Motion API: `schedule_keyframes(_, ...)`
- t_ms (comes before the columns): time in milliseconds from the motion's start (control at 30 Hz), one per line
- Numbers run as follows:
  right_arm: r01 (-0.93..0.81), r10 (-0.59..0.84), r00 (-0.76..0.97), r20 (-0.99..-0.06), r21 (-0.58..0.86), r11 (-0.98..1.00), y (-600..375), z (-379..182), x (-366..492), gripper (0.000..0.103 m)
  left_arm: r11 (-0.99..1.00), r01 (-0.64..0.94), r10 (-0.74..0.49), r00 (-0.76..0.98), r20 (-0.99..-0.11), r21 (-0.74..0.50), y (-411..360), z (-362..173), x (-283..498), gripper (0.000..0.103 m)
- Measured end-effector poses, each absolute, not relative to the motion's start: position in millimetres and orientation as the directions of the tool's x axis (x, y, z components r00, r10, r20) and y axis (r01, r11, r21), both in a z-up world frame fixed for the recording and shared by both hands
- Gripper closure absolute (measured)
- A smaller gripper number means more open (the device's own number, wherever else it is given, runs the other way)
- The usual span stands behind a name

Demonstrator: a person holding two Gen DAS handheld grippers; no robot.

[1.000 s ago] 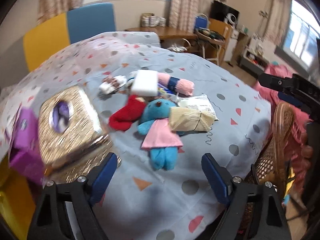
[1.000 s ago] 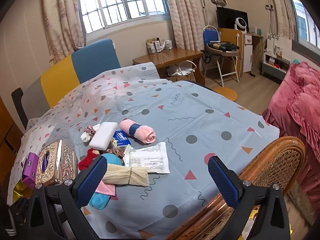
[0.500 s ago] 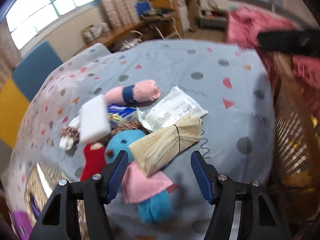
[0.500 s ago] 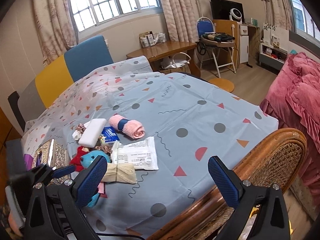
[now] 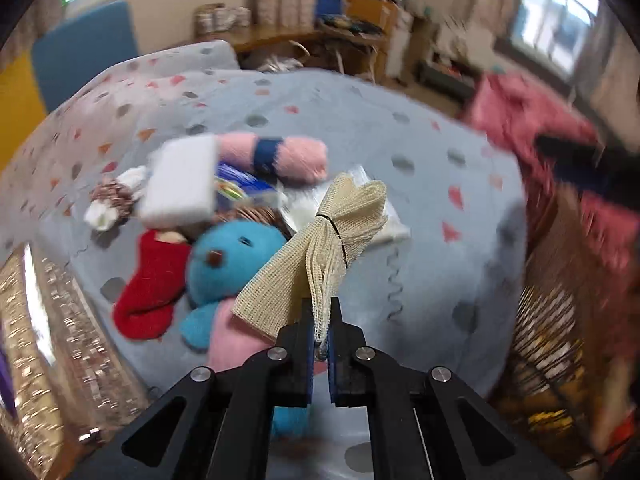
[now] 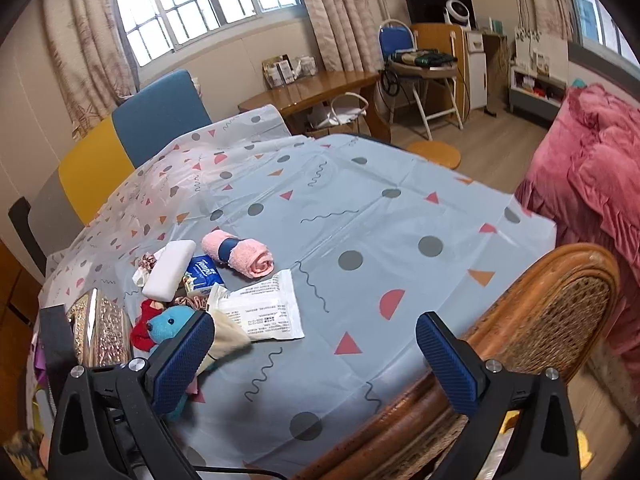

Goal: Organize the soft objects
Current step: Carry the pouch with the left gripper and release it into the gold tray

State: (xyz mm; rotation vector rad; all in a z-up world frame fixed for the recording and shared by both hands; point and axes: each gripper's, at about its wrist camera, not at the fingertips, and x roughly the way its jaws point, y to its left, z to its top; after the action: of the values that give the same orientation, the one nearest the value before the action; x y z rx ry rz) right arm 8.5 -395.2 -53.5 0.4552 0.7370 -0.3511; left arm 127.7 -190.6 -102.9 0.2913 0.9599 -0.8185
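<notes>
My left gripper point(image 5: 320, 334) is closed on the end of the beige mesh cloth point(image 5: 320, 248), which lies over the blue plush toy point(image 5: 228, 256). I lift slowly, so the toy is not dragged. My right gripper point(image 6: 316, 356) hangs wide, empty.

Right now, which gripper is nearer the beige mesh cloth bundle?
Left. The left gripper has its jaws shut on the beige mesh cloth bundle; the right gripper is open above the table edge, beside it.

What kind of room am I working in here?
Most likely a lived-in home room, part bedroom, part dining space: a table under a patterned tablecloth, a pink ruffled bedspread to the right, a rattan chair and curtained windows.
</notes>
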Motion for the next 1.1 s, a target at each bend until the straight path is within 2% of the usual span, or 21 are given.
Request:
schedule_keyframes(100,0.442,-0.109,0.682,-0.724,0.288,0.850,-390.3,-57.4,18.3,0.001,0.712,0.673,-0.527,0.321,-0.787,-0.202,-175.0,-79.6,142.3,0.098)
schedule_keyframes(167,0.420,-0.084,0.669,-0.739,0.282,0.862,-381.9,-59.4,29.3,0.002,0.735,0.648,-0.524,0.359,-0.772,-0.198,-168.2,-66.8,150.6,0.098)
schedule_keyframes(400,0.303,0.022,0.603,-0.797,0.254,0.918,-341.5,-72.2,72.8,0.012,0.845,0.500,-0.454,0.485,-0.747,-0.189,-127.5,-35.9,192.1,0.098)
schedule_keyframes(667,0.201,0.151,0.516,-0.843,0.291,0.936,-297.1,-97.3,116.8,0.013,0.923,0.321,-0.372,0.591,-0.716,-0.214,-66.2,-12.2,209.0,0.098)
schedule_keyframes(967,0.214,0.133,0.418,-0.899,0.239,0.947,-263.7,-140.9,164.7,0.013,0.963,0.179,-0.270,0.701,-0.660,-0.204,5.6,22.0,208.2,0.098)
schedule_keyframes(1100,0.205,0.124,0.403,-0.907,0.222,0.953,-254.8,-151.9,177.0,0.013,0.965,0.083,-0.232,0.719,-0.655,-0.249,50.5,22.3,205.2,0.098)
